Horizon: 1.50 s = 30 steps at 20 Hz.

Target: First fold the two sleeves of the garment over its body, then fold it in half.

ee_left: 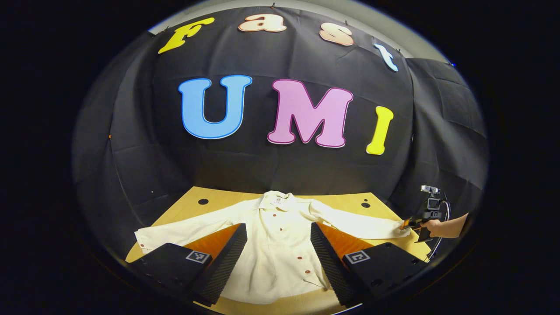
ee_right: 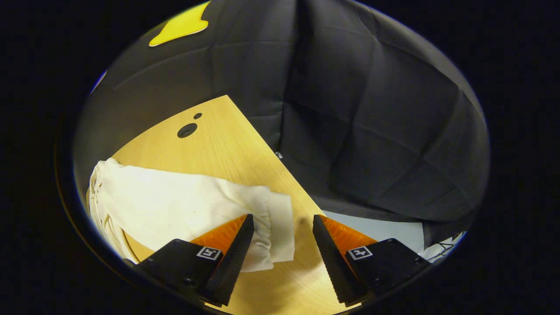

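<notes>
Left gripper view: a cream button-front shirt (ee_left: 280, 245) lies spread flat, front up, on the wooden bench (ee_left: 192, 205), collar toward the booth's dark wall and both sleeves stretched outward. The left tool (ee_left: 278, 245) hangs above the shirt's lower body with its jaws wide apart, released, the fabric showing between the two fingers (ee_left: 227, 258); whether the fingers touch the cloth cannot be told. At the far end of the shirt's right-hand sleeve (ee_left: 358, 225), a hand (ee_left: 433, 227) holds the right tool (ee_left: 406, 225) at the cuff.

Right gripper view: the right tool (ee_right: 280, 245) sits low over the bench (ee_right: 227, 140) with its jaws parted, released. The sleeve cuff (ee_right: 278, 227) lies between the fingers, just beside the one at lower left (ee_right: 232, 258) and apart from the other. The sleeve (ee_right: 175, 201) runs off to the left across the bench; two round holes (ee_right: 187, 130) show in the bench top beyond it.
</notes>
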Tool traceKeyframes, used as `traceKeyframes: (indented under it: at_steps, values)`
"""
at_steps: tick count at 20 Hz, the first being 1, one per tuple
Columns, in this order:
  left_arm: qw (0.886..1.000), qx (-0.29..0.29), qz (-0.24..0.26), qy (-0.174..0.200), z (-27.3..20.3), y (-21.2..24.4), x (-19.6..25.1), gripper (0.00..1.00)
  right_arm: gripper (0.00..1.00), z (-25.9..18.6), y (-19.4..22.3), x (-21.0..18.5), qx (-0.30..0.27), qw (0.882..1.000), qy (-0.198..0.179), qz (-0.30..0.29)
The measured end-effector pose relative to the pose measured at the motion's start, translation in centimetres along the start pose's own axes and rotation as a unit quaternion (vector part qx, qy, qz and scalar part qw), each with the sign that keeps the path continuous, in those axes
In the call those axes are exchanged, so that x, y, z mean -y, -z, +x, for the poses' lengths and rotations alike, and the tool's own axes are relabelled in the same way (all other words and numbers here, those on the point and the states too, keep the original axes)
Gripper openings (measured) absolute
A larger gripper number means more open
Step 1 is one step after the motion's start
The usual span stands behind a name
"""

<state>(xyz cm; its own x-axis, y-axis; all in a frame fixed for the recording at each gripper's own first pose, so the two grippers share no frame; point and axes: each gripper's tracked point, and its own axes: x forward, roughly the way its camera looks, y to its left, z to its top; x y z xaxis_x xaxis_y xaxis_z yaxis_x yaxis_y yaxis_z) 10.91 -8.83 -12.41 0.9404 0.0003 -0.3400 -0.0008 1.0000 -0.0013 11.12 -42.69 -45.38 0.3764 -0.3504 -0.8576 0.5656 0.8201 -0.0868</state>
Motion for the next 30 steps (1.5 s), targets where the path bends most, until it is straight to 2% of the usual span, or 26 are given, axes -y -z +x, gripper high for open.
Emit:
traceKeyframes:
  at_steps: [1,2,4,5,7,8,9,10,12,16,19,23,26,30]
  values:
    - [1.000,0.001,0.001,-0.001,0.0,-0.1,0.1,0.96,0.86,0.5,0.5,-0.5,-0.009,1.000,-0.010,-0.001]
    - [1.000,0.002,0.001,-0.001,0.0,-0.1,0.3,0.96,0.76,0.5,0.8,-1.1,-0.021,0.999,-0.025,0.004]
    - [1.000,0.002,0.001,0.004,-0.1,0.2,0.8,0.96,0.43,0.7,0.6,-1.6,-0.024,0.999,-0.038,0.013]
    - [1.000,0.001,-0.001,0.005,-0.1,0.1,0.9,0.96,0.46,0.6,0.4,-1.9,-0.024,0.999,-0.044,0.018]
    - [1.000,-0.003,-0.007,0.007,-0.2,0.4,0.8,0.96,0.17,0.0,-0.2,-1.8,-0.016,0.999,-0.044,0.018]
    - [1.000,-0.004,-0.009,0.007,-0.1,0.5,0.7,0.96,0.09,0.0,-0.2,-2.0,-0.013,0.999,-0.045,0.008]
    - [1.000,-0.004,-0.009,0.005,-0.1,0.6,0.4,0.96,0.09,-0.5,-0.5,-2.0,-0.007,0.999,-0.040,-0.005]
    - [1.000,-0.004,-0.008,0.001,-0.2,0.6,-0.1,0.96,0.05,-1.6,-1.5,-2.2,0.009,0.999,-0.045,-0.010]
    - [1.000,-0.002,-0.005,-0.008,-0.5,0.5,-1.4,0.96,0.05,-3.9,-3.4,-3.8,0.037,0.997,-0.068,-0.025]
    - [0.999,0.003,-0.017,-0.027,-1.3,0.8,-4.4,0.96,0.04,-9.1,-7.3,-10.1,0.087,0.985,-0.115,-0.097]
    - [0.998,0.004,-0.036,-0.042,-2.0,1.2,-6.7,0.96,0.05,-12.5,-9.3,-17.2,0.114,0.971,-0.158,-0.142]
    - [0.996,0.009,-0.059,-0.063,-2.8,2.0,-9.8,0.95,0.04,-17.2,-9.7,-27.5,0.130,0.949,-0.222,-0.182]
    - [0.993,0.007,-0.079,-0.082,-3.5,3.1,-12.3,0.96,0.05,-20.3,-8.3,-35.4,0.126,0.931,-0.272,-0.206]
    - [0.988,0.000,-0.103,-0.113,-4.7,5.0,-16.1,0.96,0.04,-23.7,-4.1,-44.9,0.109,0.907,-0.337,-0.230]
